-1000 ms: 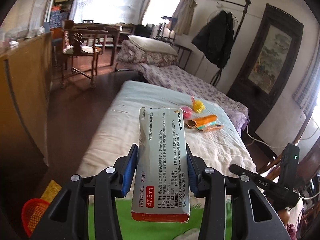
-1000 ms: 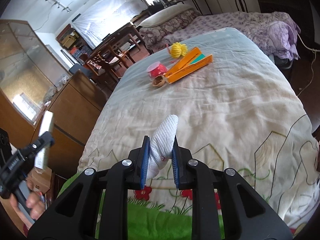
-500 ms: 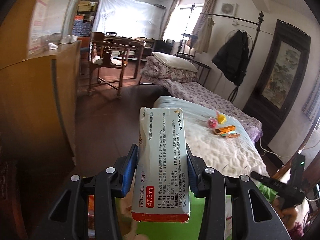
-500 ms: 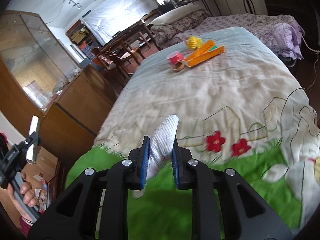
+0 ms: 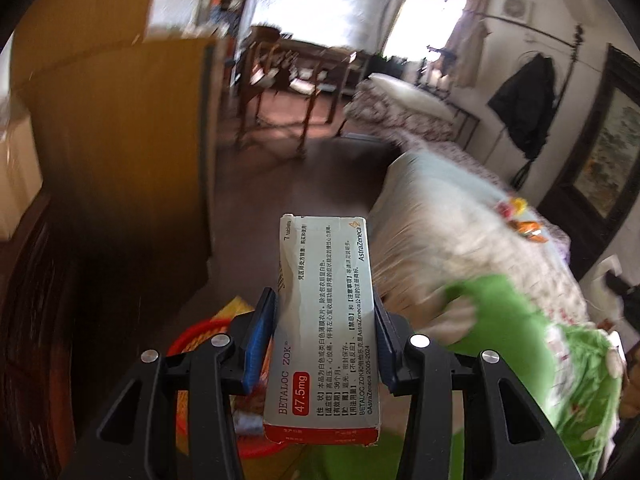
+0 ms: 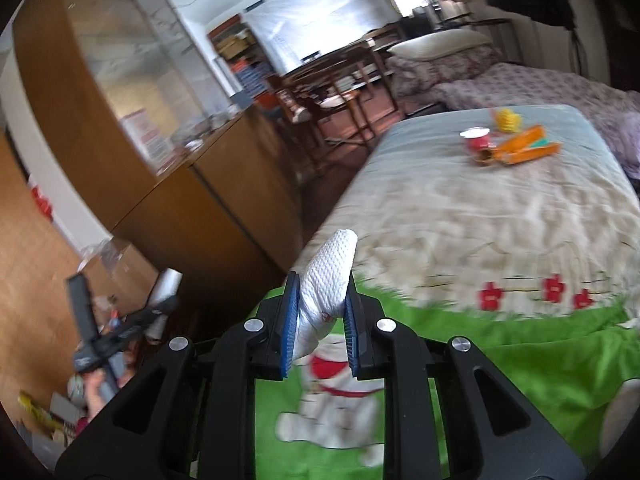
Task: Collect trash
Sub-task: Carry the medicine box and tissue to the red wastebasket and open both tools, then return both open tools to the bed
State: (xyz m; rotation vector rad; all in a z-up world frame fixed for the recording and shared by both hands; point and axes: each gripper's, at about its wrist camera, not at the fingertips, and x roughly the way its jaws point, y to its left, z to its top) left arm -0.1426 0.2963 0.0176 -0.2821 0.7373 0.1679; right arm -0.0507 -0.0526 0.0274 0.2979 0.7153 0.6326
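Gripping a grey-white cardboard medicine box with a red end band (image 5: 326, 320), the left gripper (image 5: 322, 344) has its blue pads pressed on both long sides of the box, which sticks out forward past the fingertips. Below and to the left of the box, partly hidden behind the fingers, sits a red plastic mesh basket (image 5: 188, 340) on the dark floor, with a yellow flat item just beyond it. To the right lies the bed with a cream, blue and green printed bedspread (image 5: 460, 248), and far up it a blurred cluster of small yellow and orange items (image 5: 520, 220).

The right gripper (image 6: 320, 312) is closed narrowly on a crumpled white dimpled paper towel (image 6: 328, 280), whose tip rises above the pads. This gripper is over the green foot of the bedspread (image 6: 520, 360). Further up the bed lie a red cup with a white lid (image 6: 478, 142), a yellow knobbly ball (image 6: 508, 120) and an orange flat carton (image 6: 524, 148), close together. At the lower left of the right wrist view, the left gripper (image 6: 152, 312) shows beside a brown wooden cabinet (image 6: 200, 208), with a hand (image 6: 96, 396) on its handle.
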